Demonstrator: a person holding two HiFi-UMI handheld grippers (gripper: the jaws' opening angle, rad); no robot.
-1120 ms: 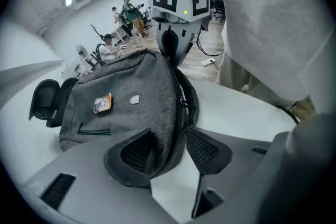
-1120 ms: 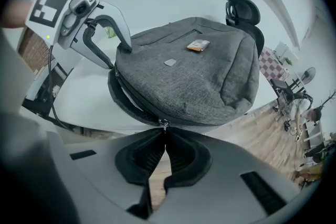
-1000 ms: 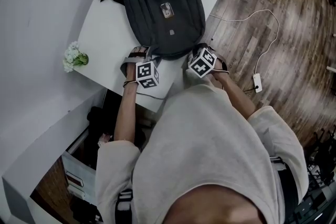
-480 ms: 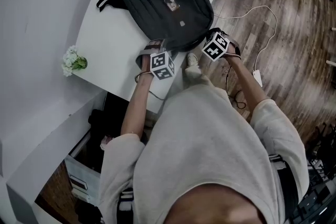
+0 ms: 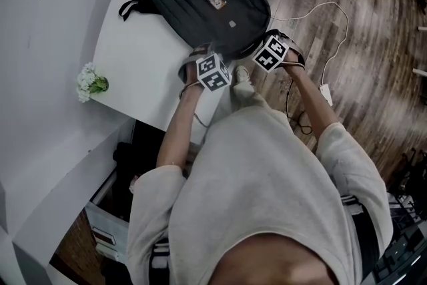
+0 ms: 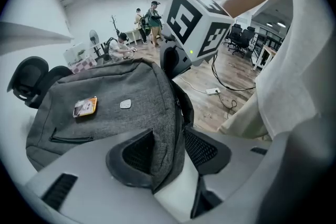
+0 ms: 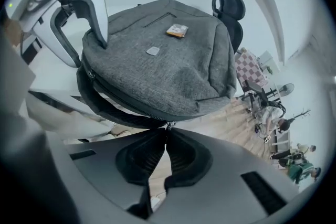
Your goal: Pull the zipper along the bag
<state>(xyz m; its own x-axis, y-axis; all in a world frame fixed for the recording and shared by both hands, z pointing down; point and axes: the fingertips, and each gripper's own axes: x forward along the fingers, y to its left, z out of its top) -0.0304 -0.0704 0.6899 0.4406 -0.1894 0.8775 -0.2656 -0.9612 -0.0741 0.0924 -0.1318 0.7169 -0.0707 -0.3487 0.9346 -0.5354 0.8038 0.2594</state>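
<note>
On the white table (image 5: 133, 57), the left gripper (image 6: 168, 152) clamps the bag's (image 5: 207, 0) near corner while the right gripper (image 7: 165, 139) pinches its zipper pull (image 7: 169, 125).

- Dark grey fabric backpack (image 5: 207, 0): far end cut off by the head view's top edge. One corner fold is buried between the clamped pads of the left gripper (image 6: 168, 147).
- Small metal zipper pull (image 7: 168, 126): tab swallowed by the closed jaws of the right gripper (image 7: 165, 152); only its top shows.
- Small orange-and-white rectangular label (image 6: 84, 106): print too small to read.
- White table (image 5: 133, 57): near corner hidden under the person's forearm and torso.
- Background people (image 6: 149, 13): too small to detail.
</note>
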